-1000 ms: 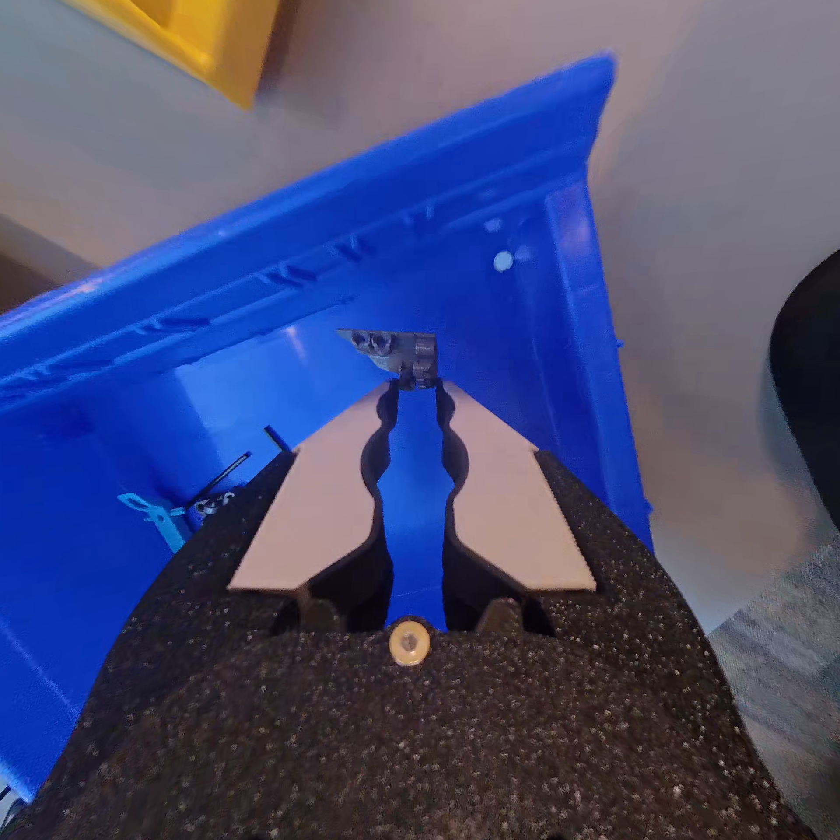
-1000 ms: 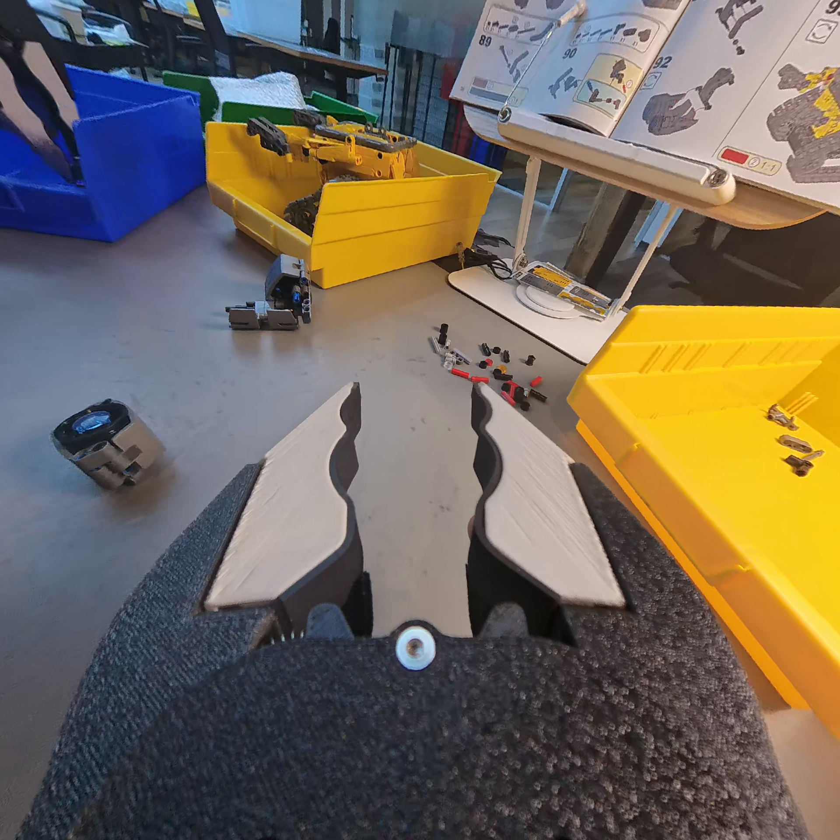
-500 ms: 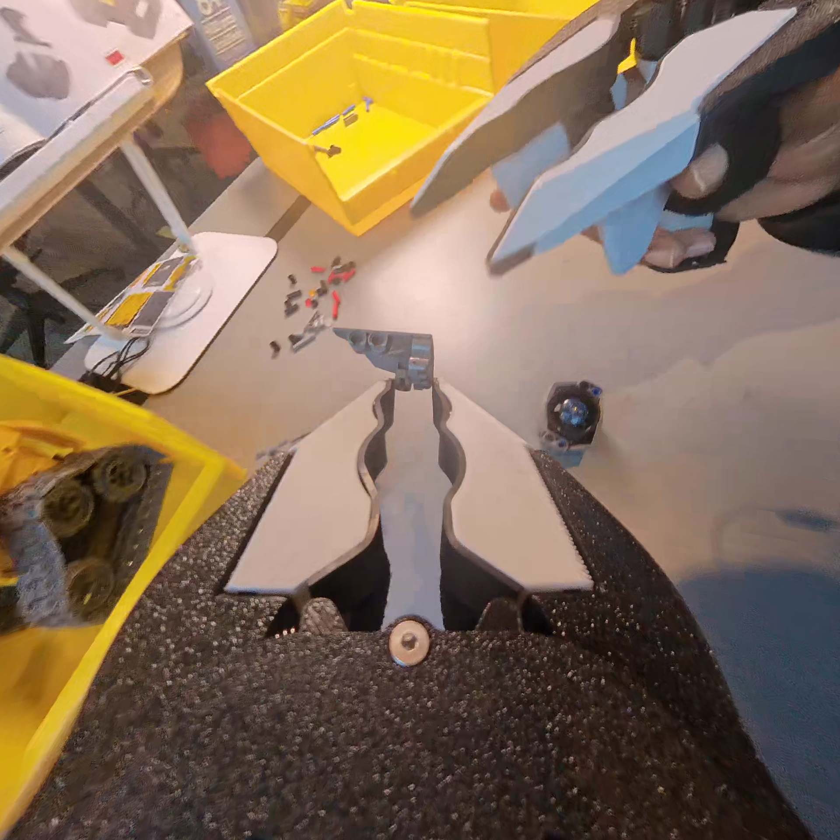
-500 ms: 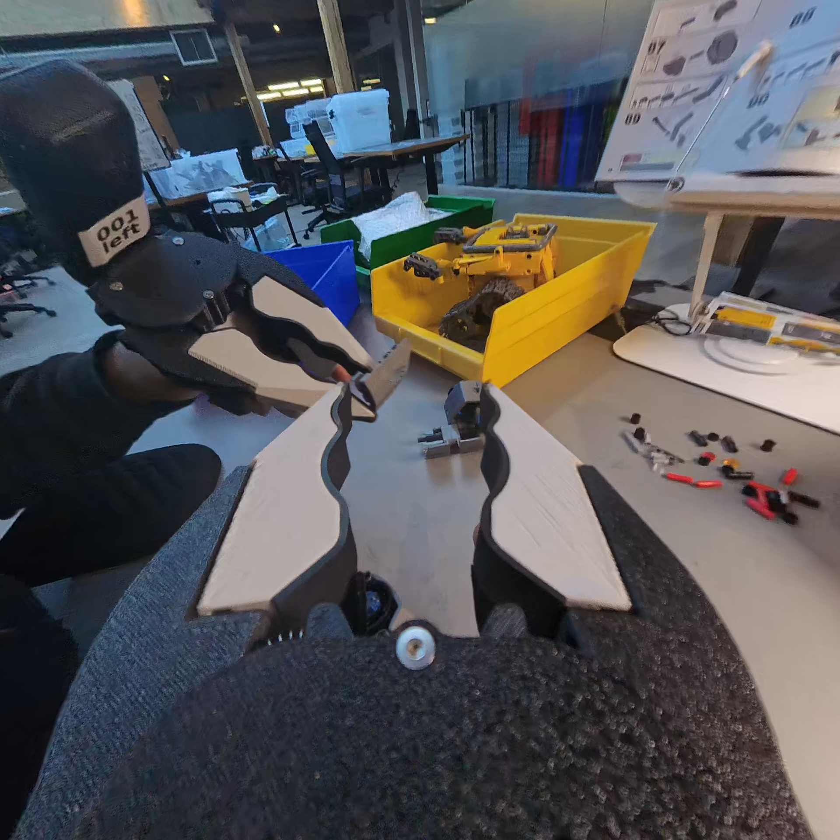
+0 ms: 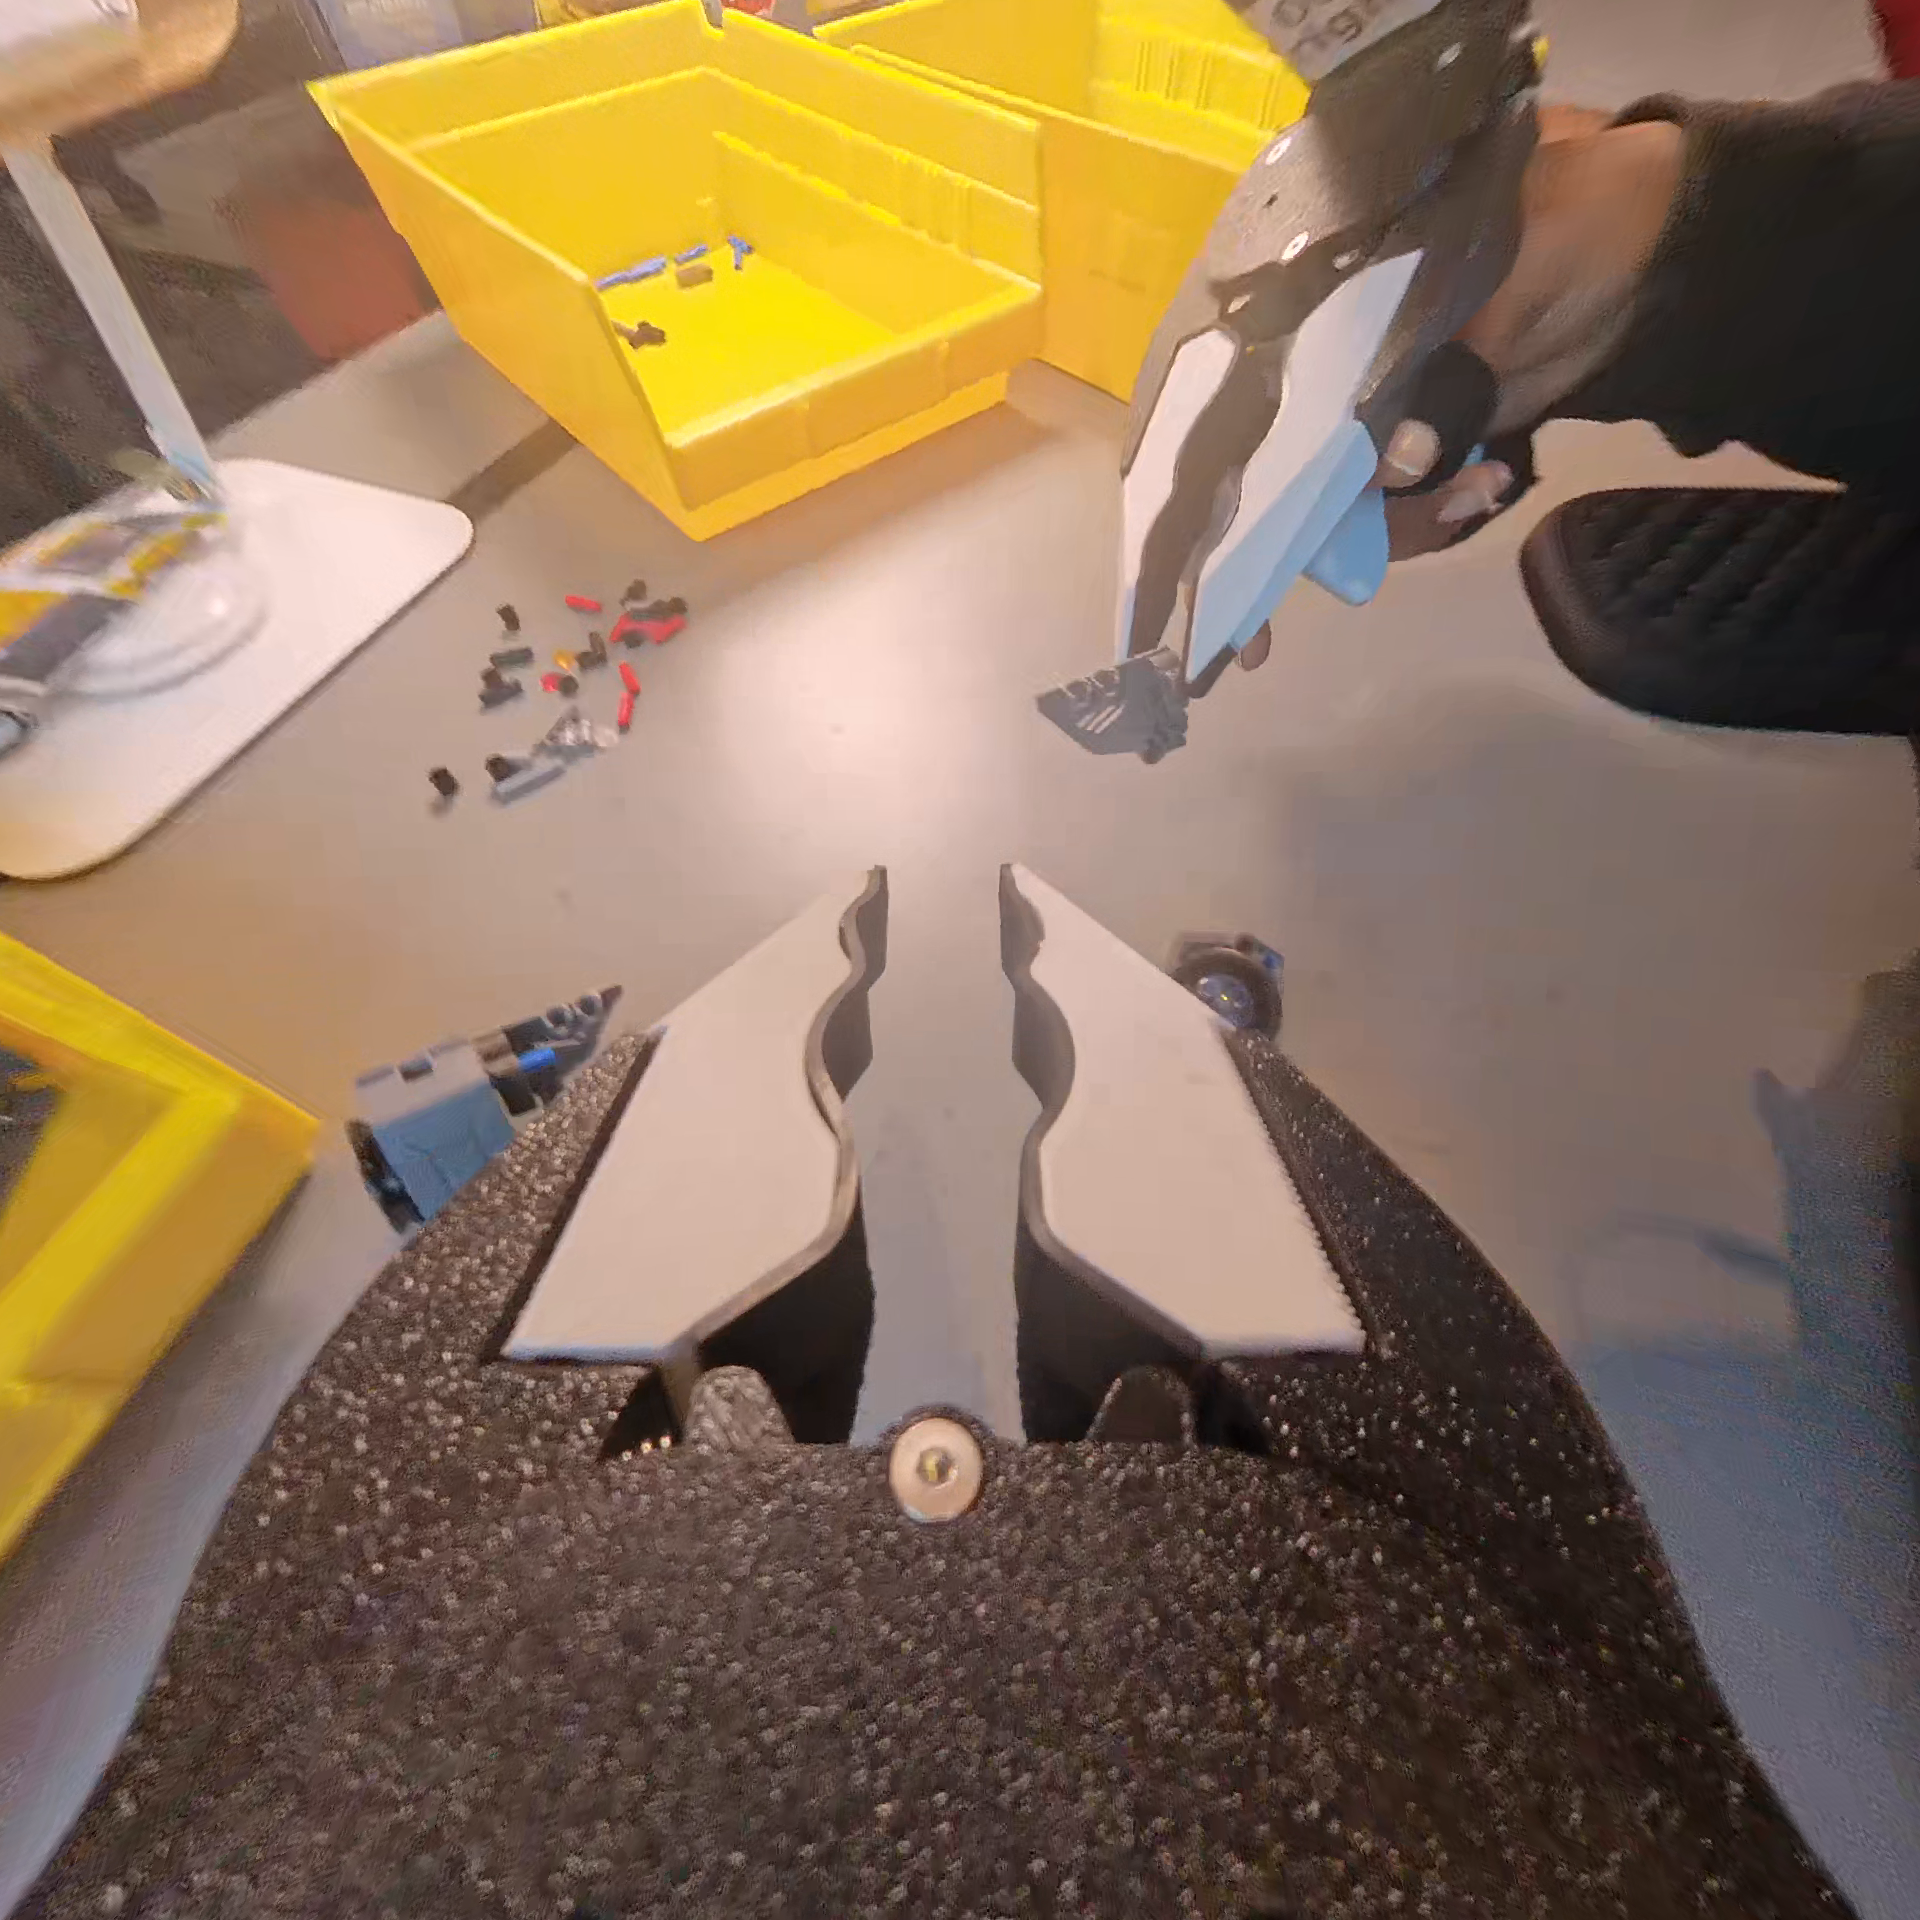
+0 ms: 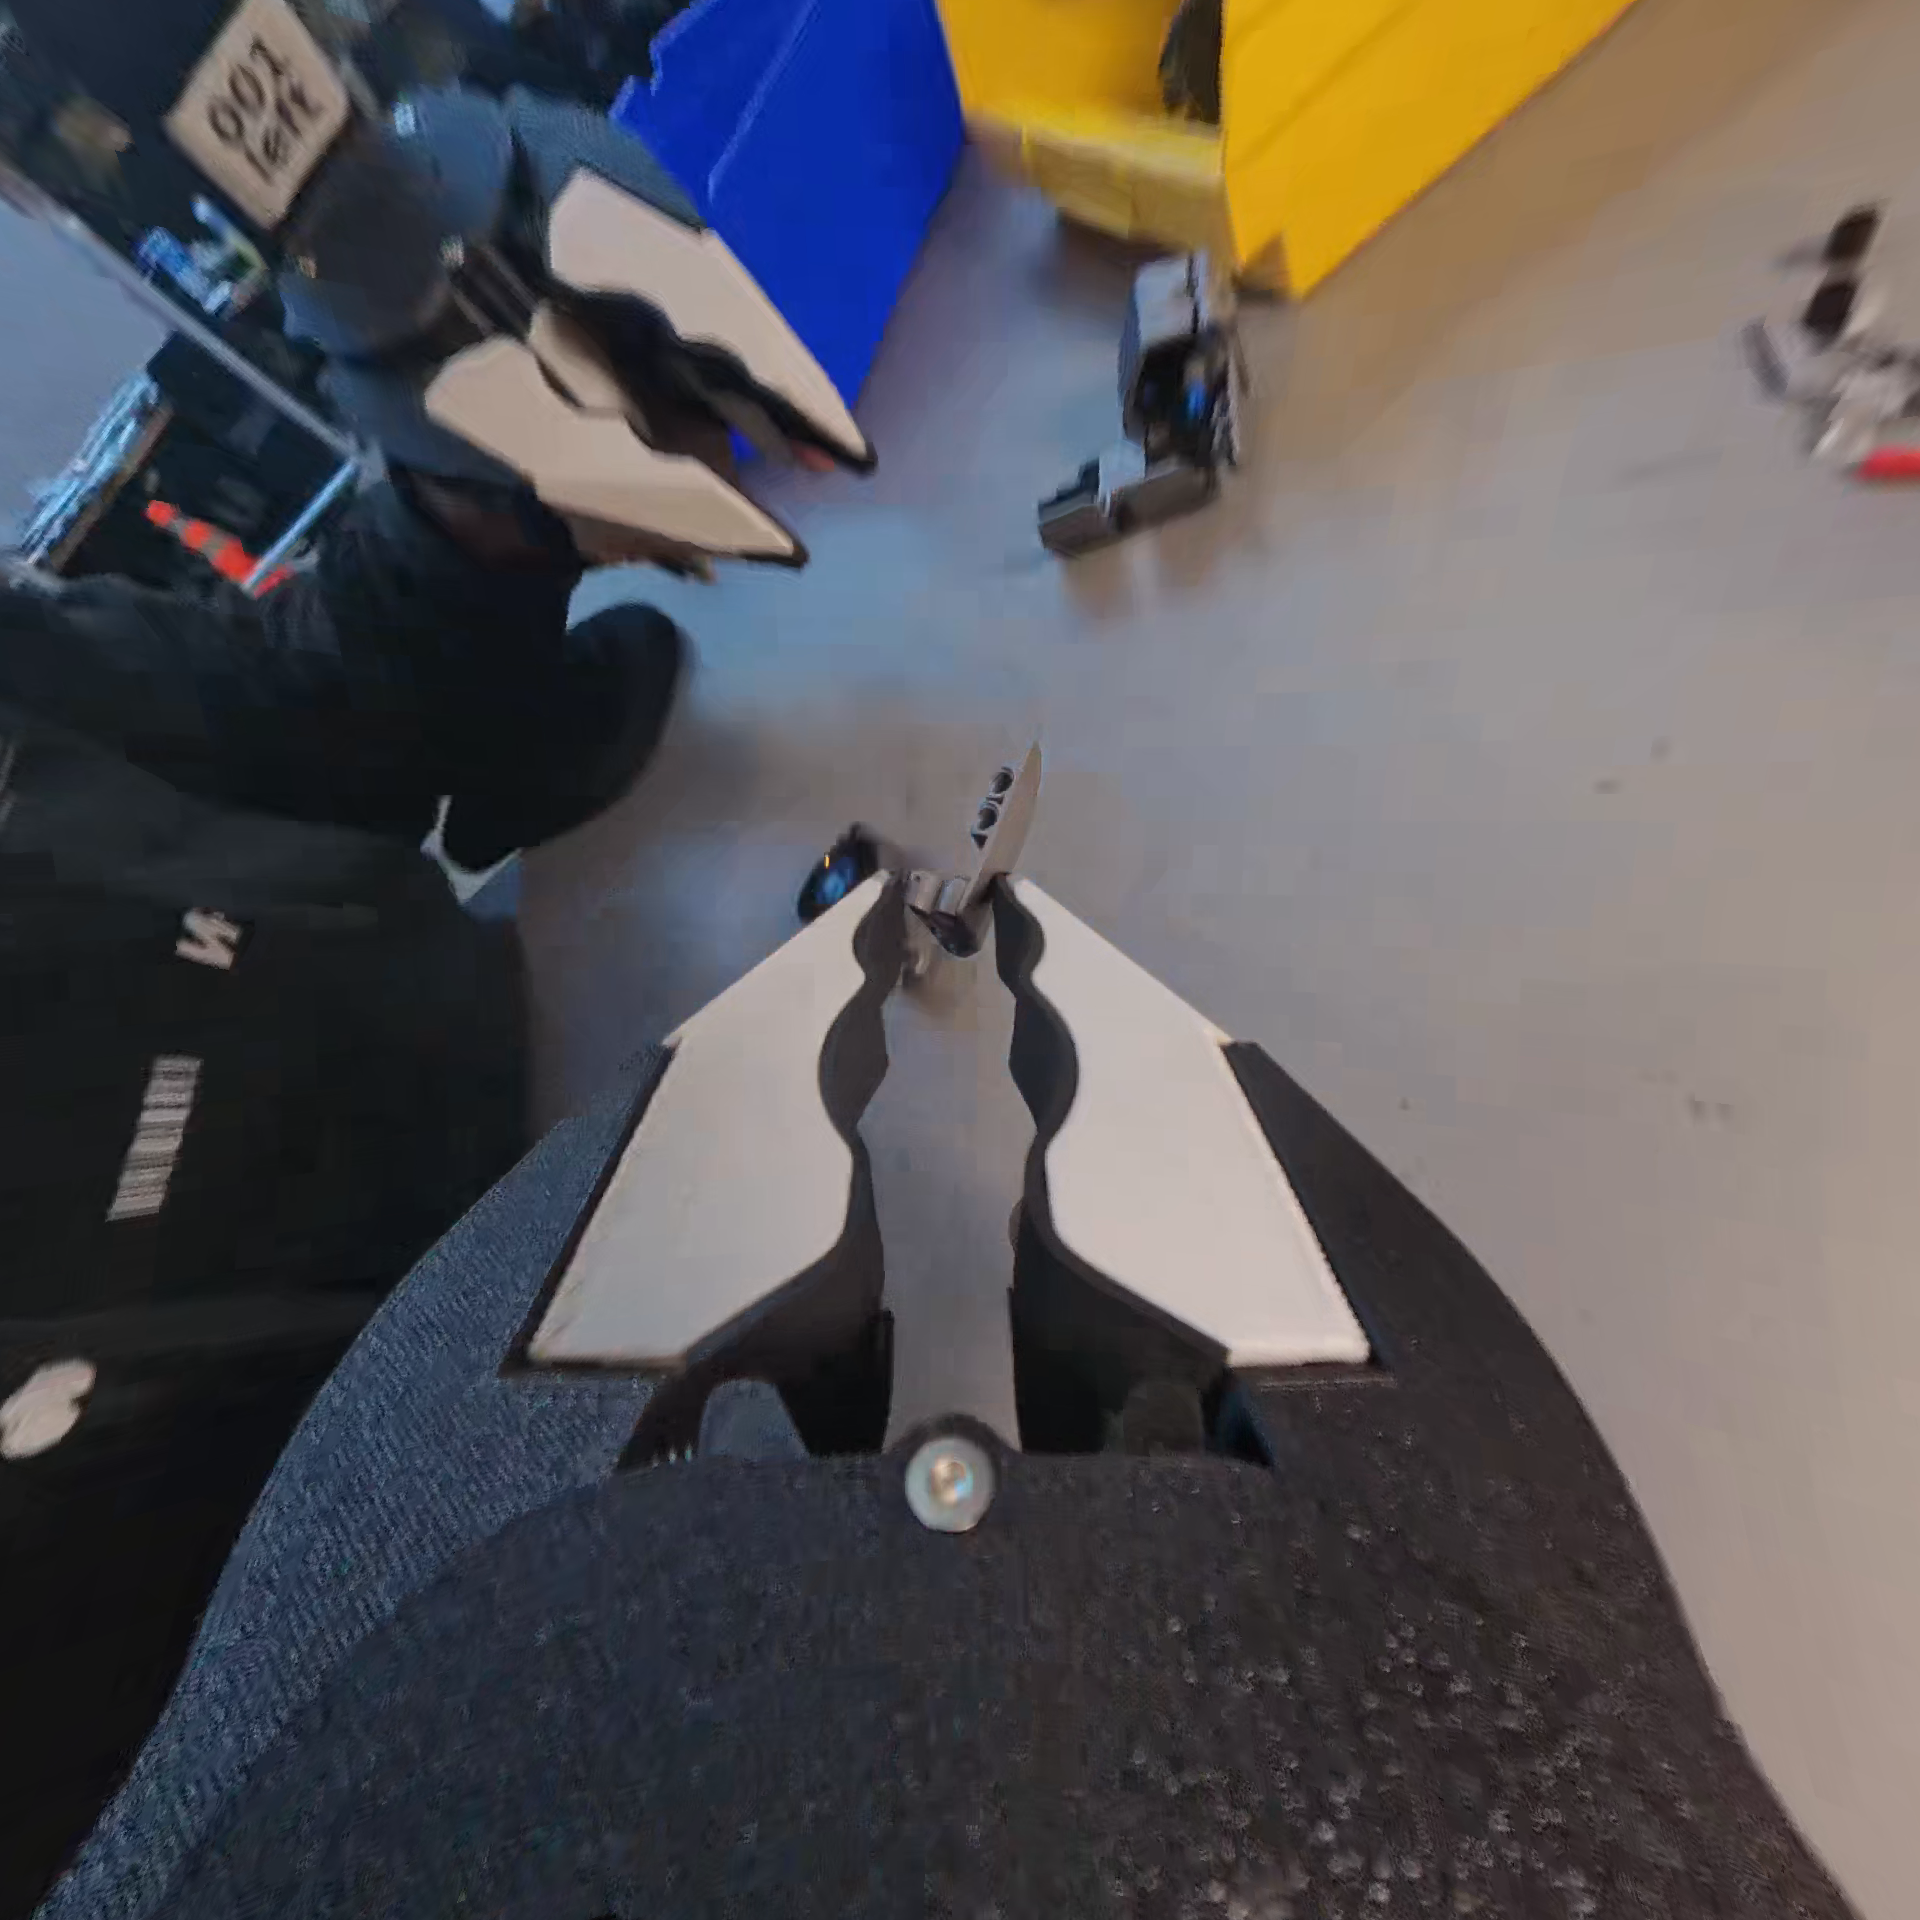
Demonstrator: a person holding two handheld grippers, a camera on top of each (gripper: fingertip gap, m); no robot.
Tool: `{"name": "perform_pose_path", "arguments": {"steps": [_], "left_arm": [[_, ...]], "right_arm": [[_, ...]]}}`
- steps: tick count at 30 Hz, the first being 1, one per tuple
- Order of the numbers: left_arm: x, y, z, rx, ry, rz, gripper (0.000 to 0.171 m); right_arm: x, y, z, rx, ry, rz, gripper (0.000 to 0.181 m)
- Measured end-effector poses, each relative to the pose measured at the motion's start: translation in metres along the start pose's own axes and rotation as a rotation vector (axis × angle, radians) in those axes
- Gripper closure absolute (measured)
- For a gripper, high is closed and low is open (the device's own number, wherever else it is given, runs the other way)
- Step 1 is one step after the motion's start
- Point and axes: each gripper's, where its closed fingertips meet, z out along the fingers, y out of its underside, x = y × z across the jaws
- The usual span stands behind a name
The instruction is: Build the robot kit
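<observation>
My right gripper [image 6: 943, 894] is shut on a small grey angled brick piece [image 6: 992, 831], which sticks up past its fingertips. In the left wrist view the right gripper [image 5: 1164, 660] points down at the grey table [image 5: 1351, 935] with that piece [image 5: 1117, 707] at its tips, just above the surface. My left gripper [image 5: 940, 894] is open and empty above the table. It also shows in the right wrist view [image 6: 831, 509], apart from the piece. A small round part with a blue lens [image 5: 1226, 982] lies by the left gripper's right finger.
A grey and black brick assembly [image 5: 468, 1101] lies left of the left gripper. Several small loose pieces [image 5: 582, 675] lie ahead. Yellow bins stand at the back [image 5: 831, 436] and at the left [image 5: 104, 1195]. A blue bin [image 6: 821, 177], a white stand base [image 5: 260, 644] and a black chair [image 5: 1714, 603] surround the table. My right fingertips sit around 9 cm from my left ones.
The left gripper carried the grey piece out of the blue bin. The right gripper closed on it. The left gripper opened, let it go and drew back.
</observation>
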Motion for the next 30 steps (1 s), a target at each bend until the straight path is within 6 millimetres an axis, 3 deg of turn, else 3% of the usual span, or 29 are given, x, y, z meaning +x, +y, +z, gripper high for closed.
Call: {"name": "perform_pose_path", "arguments": {"steps": [4,8,11,17,23,27,30], "left_arm": [[-0.003,0.027,-0.002,-0.034,0.074,-0.089,0.15],[-0.027,0.045,-0.007,-0.102,-0.037,-0.027,0.149],[-0.043,0.053,-0.012,-0.108,-0.086,-0.05,0.149],[-0.069,0.064,-0.016,-0.107,-0.172,-0.088,0.15],[-0.084,0.059,-0.021,-0.039,-0.242,-0.137,0.146],[-0.092,0.051,-0.025,0.032,-0.287,-0.155,0.143],[-0.095,0.046,-0.027,0.073,-0.31,-0.149,0.142]], "right_arm": [[0.014,0.044,0.0,-0.25,-0.099,0.11,0.165],[0.03,0.055,0.004,-0.366,-0.062,0.071,0.166],[0.044,0.056,0.004,-0.415,0.005,0.014,0.163],[0.064,0.039,-0.003,-0.368,0.168,-0.131,0.15],[0.05,0.018,-0.004,-0.188,0.302,-0.319,0.129],[0.038,0.03,0.009,-0.171,0.342,-0.389,0.122],[0.045,0.043,0.016,-0.233,0.385,-0.418,0.126]]}}
